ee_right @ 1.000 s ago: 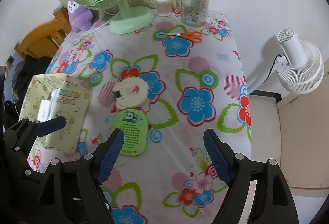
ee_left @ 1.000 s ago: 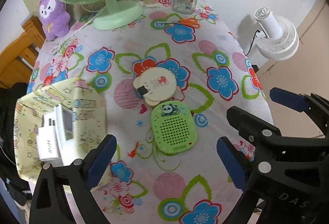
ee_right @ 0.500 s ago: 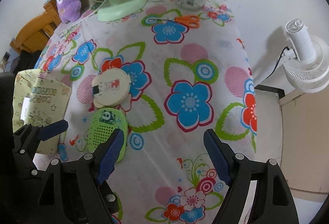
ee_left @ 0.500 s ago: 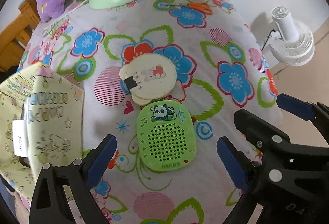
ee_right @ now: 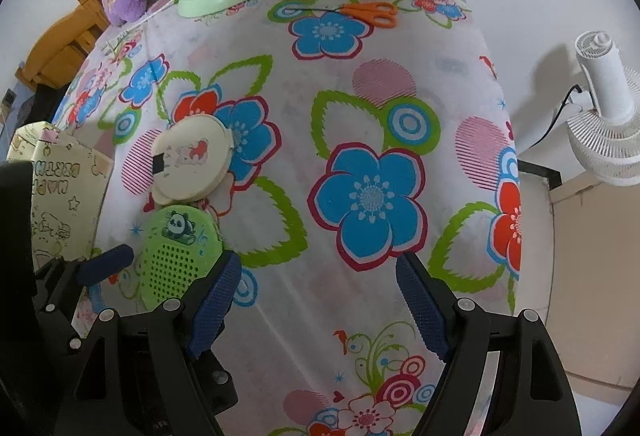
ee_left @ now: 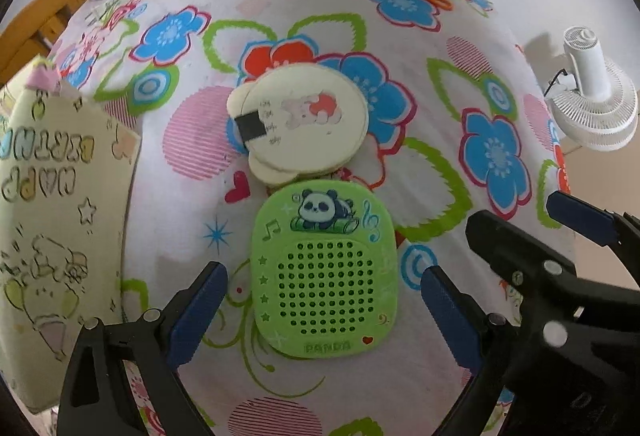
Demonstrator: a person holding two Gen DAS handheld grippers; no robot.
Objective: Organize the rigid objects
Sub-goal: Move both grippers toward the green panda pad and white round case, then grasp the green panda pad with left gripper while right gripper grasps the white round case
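Left gripper (ee_left: 322, 310), jaws apart and just closing in, straddles the green panda case (ee_left: 325, 274) lying near the cream round case (ee_left: 298, 124) on the floral table; right gripper (ee_right: 318, 302) hangs open, empty. Closing off-centre could skid the flat case away

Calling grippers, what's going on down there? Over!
Left gripper open, jaws just narrowing around green panda case, not touching. Right gripper open, empty. Cream round case abuts it.
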